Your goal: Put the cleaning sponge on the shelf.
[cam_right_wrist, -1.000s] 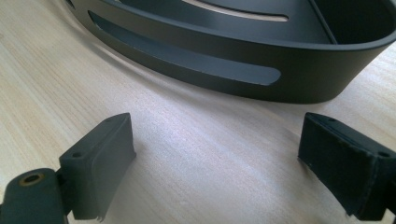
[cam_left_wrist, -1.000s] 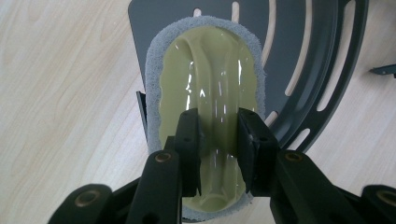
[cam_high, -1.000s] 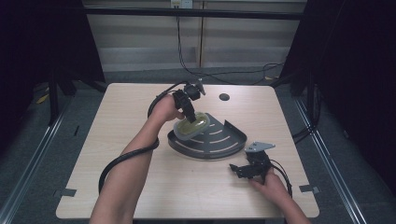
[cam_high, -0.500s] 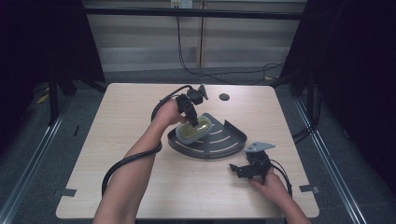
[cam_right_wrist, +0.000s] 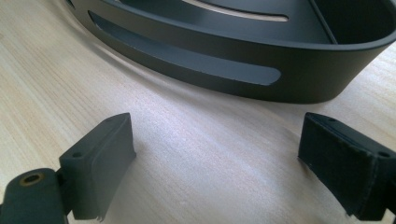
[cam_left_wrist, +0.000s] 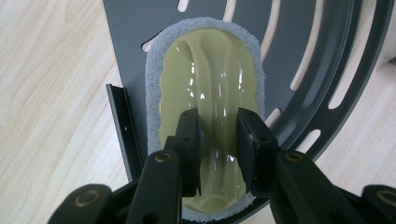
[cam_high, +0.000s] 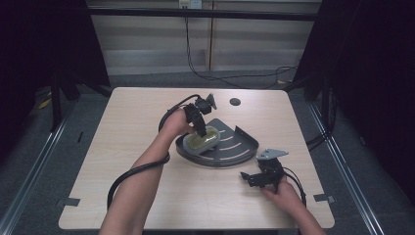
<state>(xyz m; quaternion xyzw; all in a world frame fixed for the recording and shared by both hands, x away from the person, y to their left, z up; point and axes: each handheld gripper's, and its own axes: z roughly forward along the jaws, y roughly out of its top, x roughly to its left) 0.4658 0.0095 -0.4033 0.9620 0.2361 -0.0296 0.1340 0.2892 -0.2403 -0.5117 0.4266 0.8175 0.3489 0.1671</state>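
Observation:
A dark grey quarter-round slotted shelf tray [cam_high: 240,147] lies at the middle of the wooden table. On its left part rests a scrubbing pad [cam_high: 208,138] with a grey felt base and a glossy yellow-green handle [cam_left_wrist: 205,84]. My left gripper [cam_high: 201,128] points down onto it, and its jaws [cam_left_wrist: 218,140] are shut on the raised ridge of the handle. My right gripper [cam_high: 248,177] rests low on the table just in front of the tray's curved rim [cam_right_wrist: 299,88]. It is open [cam_right_wrist: 215,154] with only bare wood between its pads.
A small dark round disc [cam_high: 235,102] sits on the table behind the tray. A thick black cable [cam_high: 132,171] loops from the left gripper across the table's left half. Table edges lie near the right hand.
The left hand has shifted slightly toward the near side over the tray, still clamped on the pad's handle. The right hand has stayed put.

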